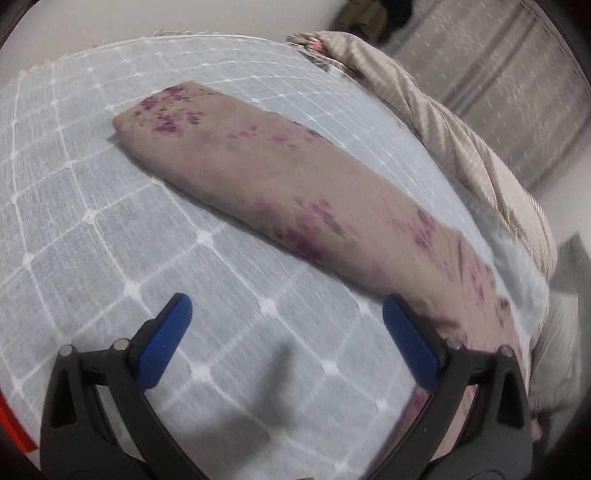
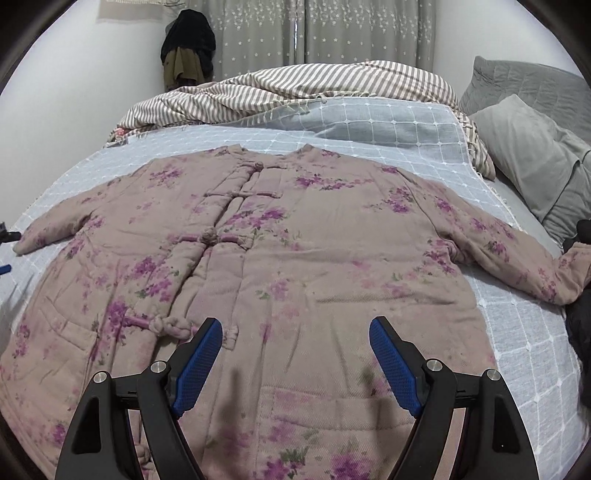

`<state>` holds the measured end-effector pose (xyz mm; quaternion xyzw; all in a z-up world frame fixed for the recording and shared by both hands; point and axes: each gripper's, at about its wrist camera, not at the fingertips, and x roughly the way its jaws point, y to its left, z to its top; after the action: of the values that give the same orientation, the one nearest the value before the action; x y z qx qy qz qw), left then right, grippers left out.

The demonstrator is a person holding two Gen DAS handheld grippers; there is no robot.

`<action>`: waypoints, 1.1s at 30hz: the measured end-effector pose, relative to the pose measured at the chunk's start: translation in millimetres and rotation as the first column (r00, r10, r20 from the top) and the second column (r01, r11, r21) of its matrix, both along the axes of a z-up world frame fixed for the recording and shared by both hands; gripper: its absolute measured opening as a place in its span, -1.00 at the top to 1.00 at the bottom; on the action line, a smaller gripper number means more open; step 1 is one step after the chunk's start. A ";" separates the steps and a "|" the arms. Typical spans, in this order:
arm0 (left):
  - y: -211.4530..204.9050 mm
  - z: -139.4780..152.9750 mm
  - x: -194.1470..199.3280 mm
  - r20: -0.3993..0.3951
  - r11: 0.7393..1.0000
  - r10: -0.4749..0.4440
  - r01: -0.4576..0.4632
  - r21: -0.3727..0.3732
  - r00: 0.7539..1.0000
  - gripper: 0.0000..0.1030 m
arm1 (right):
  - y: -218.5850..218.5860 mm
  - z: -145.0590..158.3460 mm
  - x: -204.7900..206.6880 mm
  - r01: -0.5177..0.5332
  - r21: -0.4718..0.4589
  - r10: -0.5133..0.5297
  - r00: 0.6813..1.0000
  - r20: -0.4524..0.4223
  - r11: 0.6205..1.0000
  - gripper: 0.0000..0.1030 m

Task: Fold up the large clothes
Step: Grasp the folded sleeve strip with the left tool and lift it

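Note:
A padded pink jacket (image 2: 295, 258) with purple flowers and knot buttons lies flat, front up, on the bed, both sleeves spread out. My right gripper (image 2: 295, 339) hovers open over its lower front with nothing between the blue pads. In the left wrist view one sleeve (image 1: 295, 184) stretches diagonally across the bedspread. My left gripper (image 1: 288, 321) is open above the bare bedspread just beside that sleeve, its right finger (image 1: 410, 339) near the sleeve's edge. A tip of the left gripper (image 2: 5, 236) shows at the far left of the right wrist view.
The blue-grey checked bedspread (image 2: 517, 332) covers the bed. A striped duvet (image 2: 295, 85) is bunched at the far side, grey pillows (image 2: 535, 166) lie at the right. Dark clothes (image 2: 188, 48) hang in the corner by the curtains (image 2: 332, 33).

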<state>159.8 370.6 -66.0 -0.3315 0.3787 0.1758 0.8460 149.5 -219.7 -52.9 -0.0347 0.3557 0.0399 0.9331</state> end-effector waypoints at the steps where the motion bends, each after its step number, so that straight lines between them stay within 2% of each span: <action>1: 12.4 -6.2 5.7 -0.005 1.000 0.031 -0.031 -0.002 1.000 -0.99 | -0.4 0.0 1.7 -0.006 0.011 0.006 1.000 -0.001 1.000 -0.61; 4: 37.8 -18.4 16.2 -0.002 0.996 0.082 -0.082 -0.024 0.997 -0.98 | -4.8 -0.4 10.9 -0.005 0.066 0.006 1.000 -0.007 0.998 -0.61; 7: 60.6 -34.4 22.9 0.042 0.985 0.142 -0.137 -0.105 0.989 -0.94 | -10.5 -2.5 14.0 0.006 0.114 -0.004 1.000 -0.016 0.994 -0.62; 11: 63.9 -33.5 34.4 0.066 0.984 0.175 -0.172 -0.054 0.982 -0.81 | -16.5 -5.9 15.4 0.041 0.108 -0.038 0.999 -0.028 0.993 -0.62; 13: 65.0 -30.7 44.7 0.046 0.981 0.194 -0.193 -0.017 0.980 -0.54 | -19.0 -6.5 16.4 0.055 0.103 -0.052 0.998 -0.028 0.993 -0.62; 15: 69.1 -28.9 52.8 0.012 0.976 0.219 -0.219 0.013 0.976 -0.05 | -21.7 -7.0 16.7 0.063 0.114 -0.060 0.998 -0.032 0.992 -0.62; 17: 72.1 -24.1 54.8 -0.008 0.965 0.263 -0.262 0.024 0.965 0.30 | -24.3 -7.4 17.1 0.070 0.122 -0.066 0.997 -0.036 0.990 -0.61; 20: 68.3 -4.0 50.1 0.041 0.960 0.275 -0.277 0.046 0.961 0.51 | -27.6 -7.9 16.9 0.077 0.128 -0.072 0.997 -0.041 0.989 -0.62; 23: 54.9 21.4 48.1 0.106 0.963 0.247 -0.256 0.089 0.963 0.64 | -28.4 -6.5 16.4 0.085 0.125 -0.081 0.996 -0.036 0.989 -0.61; 27: 26.9 61.0 49.1 0.207 0.975 0.147 -0.176 0.133 0.967 0.91 | -25.2 -3.6 13.8 0.072 0.117 -0.070 0.997 -0.024 0.990 -0.61; 30: -6.3 90.2 52.6 0.280 0.980 0.028 -0.081 0.179 0.960 0.93 | -23.0 -2.5 11.5 0.071 0.106 -0.069 0.997 -0.018 0.992 -0.61; 33: -51.9 117.3 62.3 0.320 0.965 -0.113 0.027 0.260 0.941 0.94 | -24.3 -1.3 9.7 0.070 0.108 -0.069 0.998 -0.014 0.992 -0.62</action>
<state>222.2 318.7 51.3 -0.2327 0.2171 0.1336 0.9385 159.2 -243.9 -54.2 0.0288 0.3588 0.0268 0.9326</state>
